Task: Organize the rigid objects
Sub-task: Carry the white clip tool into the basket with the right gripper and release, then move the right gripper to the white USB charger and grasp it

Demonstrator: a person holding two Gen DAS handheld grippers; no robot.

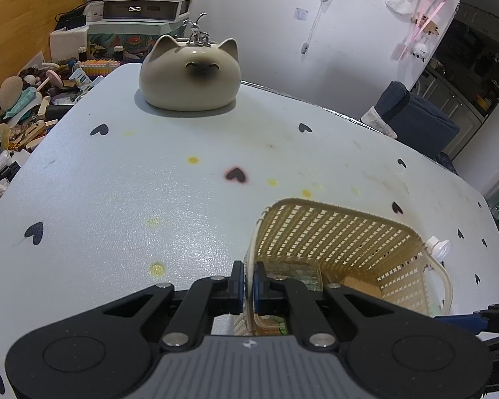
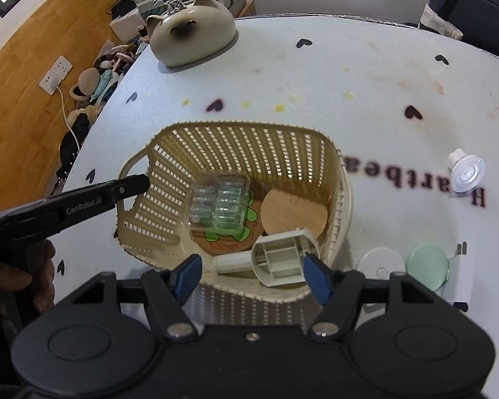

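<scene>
Left claw [image 1: 248, 286] clamped on basket [image 2: 216, 133] rim; right claw [image 2: 251, 274] spread wide above it; best steadied while white plastic piece [image 2: 282, 259] settles inside.

One woven basket [image 2: 243, 153] sits at the centre of the right wrist view. It holds four items:

- one clear plastic case [image 2: 220, 203]
- one round wooden disc [image 2: 294, 214] at 3 o'clock of the case
- one printed coaster [image 2: 229, 239] under the case
- one white ribbed plastic part [image 2: 279, 259] at 5 o'clock

Outside the basket, on the one table [image 2: 366, 83]:

- one white suction cup [image 2: 465, 173] at 3 o'clock
- two round lids at 4 o'clock: one white [image 2: 381, 261], one mint green [image 2: 427, 264]
- one cat-shaped ceramic jar [image 2: 191, 31] at 11 o'clock
</scene>
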